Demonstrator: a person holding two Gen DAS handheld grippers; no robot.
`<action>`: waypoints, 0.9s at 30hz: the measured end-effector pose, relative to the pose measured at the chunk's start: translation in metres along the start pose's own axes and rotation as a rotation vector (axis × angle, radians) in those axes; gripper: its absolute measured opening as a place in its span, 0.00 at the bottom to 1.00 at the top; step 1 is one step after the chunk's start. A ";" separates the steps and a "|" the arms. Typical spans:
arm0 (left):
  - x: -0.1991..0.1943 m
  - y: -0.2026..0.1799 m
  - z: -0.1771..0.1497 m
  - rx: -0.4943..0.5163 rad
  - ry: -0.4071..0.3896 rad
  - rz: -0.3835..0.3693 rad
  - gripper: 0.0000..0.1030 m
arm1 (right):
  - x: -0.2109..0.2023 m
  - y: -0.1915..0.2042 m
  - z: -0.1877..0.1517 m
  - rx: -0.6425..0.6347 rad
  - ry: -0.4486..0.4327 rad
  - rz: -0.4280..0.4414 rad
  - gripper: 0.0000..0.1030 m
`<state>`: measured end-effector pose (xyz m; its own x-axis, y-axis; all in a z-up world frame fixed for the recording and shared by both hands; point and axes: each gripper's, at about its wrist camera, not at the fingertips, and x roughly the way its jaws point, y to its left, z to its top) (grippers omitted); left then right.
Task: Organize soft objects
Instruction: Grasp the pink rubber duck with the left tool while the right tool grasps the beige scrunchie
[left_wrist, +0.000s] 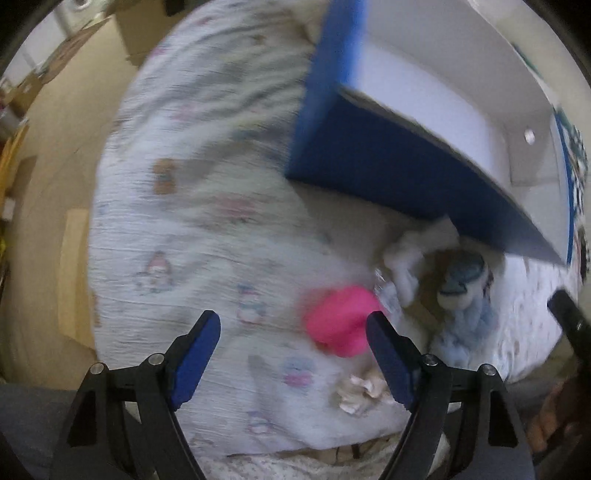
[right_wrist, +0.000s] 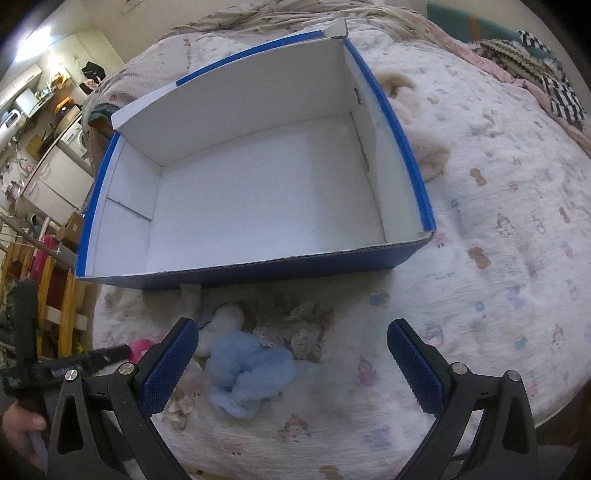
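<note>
A blue cardboard box (right_wrist: 413, 158) with a white empty inside sits open on the bed; it also shows in the left wrist view (left_wrist: 369, 158). Below its near wall lie a light blue plush toy (right_wrist: 247, 373), a white plush (right_wrist: 229, 317) and a brownish lacy cloth (right_wrist: 306, 332). A pink soft object (left_wrist: 340, 321) lies by my left gripper's right finger; a bit of it shows in the right wrist view (right_wrist: 138, 347). My left gripper (left_wrist: 291, 354) is open and empty above the sheet. My right gripper (right_wrist: 291, 362) is open and empty, with the blue plush between its fingers.
A cream fluffy plush (right_wrist: 417, 122) lies right of the box. The patterned bed sheet (right_wrist: 498, 258) covers the bed. A small beige scrap (left_wrist: 358, 395) lies near the left gripper. Shelves and appliances (right_wrist: 55, 158) stand left of the bed. Blankets (right_wrist: 535, 62) are piled at the far right.
</note>
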<state>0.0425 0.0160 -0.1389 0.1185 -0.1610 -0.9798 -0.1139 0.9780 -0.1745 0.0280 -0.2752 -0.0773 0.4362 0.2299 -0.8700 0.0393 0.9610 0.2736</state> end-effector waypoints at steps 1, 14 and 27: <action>0.003 -0.004 -0.002 0.011 0.008 0.004 0.77 | 0.003 -0.002 0.001 0.009 0.015 0.025 1.00; 0.058 -0.040 -0.008 0.061 0.096 -0.001 0.63 | 0.062 -0.058 0.001 0.328 0.245 0.070 0.68; 0.025 -0.042 -0.011 0.043 0.021 0.008 0.37 | 0.098 -0.029 0.000 0.262 0.233 -0.007 0.09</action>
<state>0.0390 -0.0307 -0.1571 0.0970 -0.1557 -0.9830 -0.0726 0.9840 -0.1630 0.0696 -0.2804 -0.1701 0.2188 0.2812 -0.9344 0.2846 0.8976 0.3368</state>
